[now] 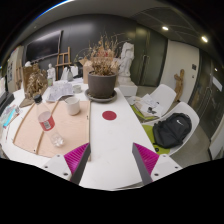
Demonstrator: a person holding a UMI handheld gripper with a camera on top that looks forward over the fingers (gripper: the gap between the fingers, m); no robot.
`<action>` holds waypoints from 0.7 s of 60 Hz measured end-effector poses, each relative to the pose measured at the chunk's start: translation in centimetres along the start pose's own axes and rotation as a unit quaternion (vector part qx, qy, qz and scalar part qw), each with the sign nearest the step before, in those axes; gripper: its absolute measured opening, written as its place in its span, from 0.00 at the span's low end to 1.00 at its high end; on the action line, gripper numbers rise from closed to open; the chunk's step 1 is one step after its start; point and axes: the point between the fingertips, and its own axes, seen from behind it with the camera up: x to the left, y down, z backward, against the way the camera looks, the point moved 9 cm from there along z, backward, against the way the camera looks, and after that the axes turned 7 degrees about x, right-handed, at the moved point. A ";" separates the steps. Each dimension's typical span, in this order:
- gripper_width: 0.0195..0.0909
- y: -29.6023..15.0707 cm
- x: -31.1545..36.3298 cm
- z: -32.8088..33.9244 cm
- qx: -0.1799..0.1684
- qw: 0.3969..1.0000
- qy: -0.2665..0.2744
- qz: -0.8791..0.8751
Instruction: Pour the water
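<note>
Jaws (112,160) released, wide gap, nothing between them; pink pads (78,156) face inward, only the finger ends show, rest cut off below. They hang level over bare white desk (108,140), pointing toward 12 o'clock. Hand holding the rig is out of view.

Bottle (49,127) with red label at 10 o'clock from the jaws, upright on a tan board (55,130), well apart from the left finger; whether it holds water is hard to tell. White cup (72,105) beyond the bottle, at 11 o'clock, on the same board. Red disc (109,116) at 12 o'clock, ahead on the desk. Plant pot (102,84) with dry stems farther at 12. Small items at 9–10 o'clock too small to name. White chair (158,100) at 1–2 o'clock, black bag (171,130) at 3 o'clock on another seat.
</note>
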 end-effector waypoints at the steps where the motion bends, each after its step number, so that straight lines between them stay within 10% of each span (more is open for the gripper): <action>1: 0.92 0.0 0.1 0.0 0.000 1.000 -0.002 0.002; 42: 0.91 -0.5 23.2 -7.3 -0.095 0.991 -0.085 0.045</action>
